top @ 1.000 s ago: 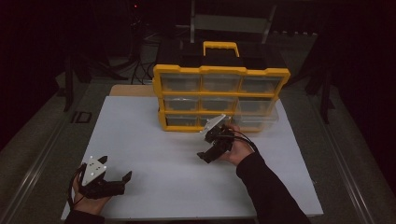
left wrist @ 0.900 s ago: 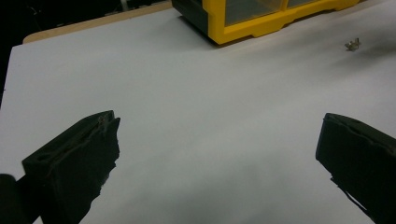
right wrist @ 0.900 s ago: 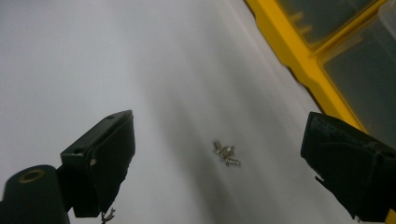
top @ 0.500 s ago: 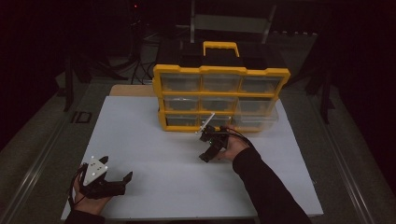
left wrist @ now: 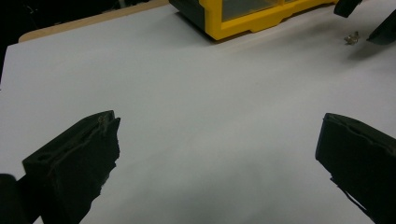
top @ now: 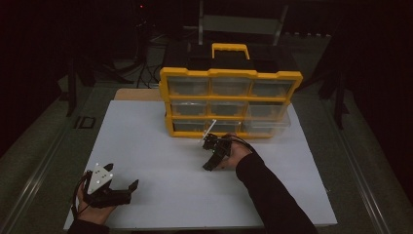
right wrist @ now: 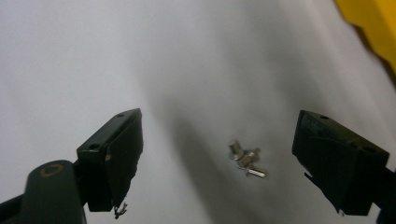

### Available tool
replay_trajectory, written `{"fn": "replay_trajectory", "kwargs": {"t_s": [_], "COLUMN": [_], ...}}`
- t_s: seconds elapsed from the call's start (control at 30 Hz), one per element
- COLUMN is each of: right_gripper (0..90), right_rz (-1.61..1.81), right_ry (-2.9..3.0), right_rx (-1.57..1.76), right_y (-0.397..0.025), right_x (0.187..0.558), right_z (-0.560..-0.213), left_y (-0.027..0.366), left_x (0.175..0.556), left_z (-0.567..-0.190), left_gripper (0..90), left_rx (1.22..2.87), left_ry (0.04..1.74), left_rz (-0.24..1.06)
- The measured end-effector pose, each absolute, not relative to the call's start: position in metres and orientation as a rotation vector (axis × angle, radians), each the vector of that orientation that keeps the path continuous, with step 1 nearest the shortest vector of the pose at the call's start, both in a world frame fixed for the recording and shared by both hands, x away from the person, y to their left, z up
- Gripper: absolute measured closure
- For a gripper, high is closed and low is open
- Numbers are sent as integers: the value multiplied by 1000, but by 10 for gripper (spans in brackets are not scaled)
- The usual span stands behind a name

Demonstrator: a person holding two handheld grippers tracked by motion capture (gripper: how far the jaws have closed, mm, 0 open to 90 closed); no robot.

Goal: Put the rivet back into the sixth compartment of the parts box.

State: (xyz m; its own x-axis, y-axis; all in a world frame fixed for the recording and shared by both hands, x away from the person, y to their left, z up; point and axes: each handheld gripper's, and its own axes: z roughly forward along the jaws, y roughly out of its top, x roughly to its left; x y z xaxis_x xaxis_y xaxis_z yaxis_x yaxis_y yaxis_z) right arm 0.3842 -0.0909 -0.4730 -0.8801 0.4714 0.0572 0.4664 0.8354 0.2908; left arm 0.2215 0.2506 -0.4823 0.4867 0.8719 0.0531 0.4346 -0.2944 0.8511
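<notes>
- The right tongs (right wrist: 217, 154) are spread wide over a few small metal screws (right wrist: 246, 161) — short, shiny pieces with round heads that lie in a tight cluster on the white surface (top: 160, 146), between the two black jaws but not touching either.
- In the high view the right tongs (top: 213, 155) hang just in front of the organizer box (top: 229, 100), at about 6 o'clock from it.
- The box is hard yellow plastic with a yellow handle on top and three rows of clear drawers; the drawer (top: 267, 124) at the lower right stands pulled out.
- The left tongs (top: 117, 187) rest at about 8 o'clock on the surface, well apart from the box, open and holding nothing.
- In the left gripper view the blocky, matt black jaws frame bare, smooth white sheet — the screws (left wrist: 351, 37) show far off at 1 o'clock.
</notes>
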Motion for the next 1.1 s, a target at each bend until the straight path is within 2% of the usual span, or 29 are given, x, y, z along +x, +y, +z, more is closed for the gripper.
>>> {"fn": "replay_trajectory", "kwargs": {"t_s": [0.4, 0.67, 0.8, 1.1], "right_gripper": [390, 470, 564, 708], "right_rz": [355, 253, 244, 226], "right_ry": [2984, 2971, 2989, 3000], "right_rx": [805, 795, 793, 774], "right_y": [-102, -108, -111, -112], "right_x": [392, 397, 397, 397], "right_z": [-481, -487, -489, -488], "left_y": [250, 250, 250, 250], "left_x": [222, 222, 222, 222], "left_z": [-483, -483, -483, -483], "left_gripper": [5, 5, 6, 6], "left_rx": [1915, 1915, 1915, 1917], "left_ry": [1084, 1084, 1085, 1084], "left_rz": [671, 670, 670, 671]}}
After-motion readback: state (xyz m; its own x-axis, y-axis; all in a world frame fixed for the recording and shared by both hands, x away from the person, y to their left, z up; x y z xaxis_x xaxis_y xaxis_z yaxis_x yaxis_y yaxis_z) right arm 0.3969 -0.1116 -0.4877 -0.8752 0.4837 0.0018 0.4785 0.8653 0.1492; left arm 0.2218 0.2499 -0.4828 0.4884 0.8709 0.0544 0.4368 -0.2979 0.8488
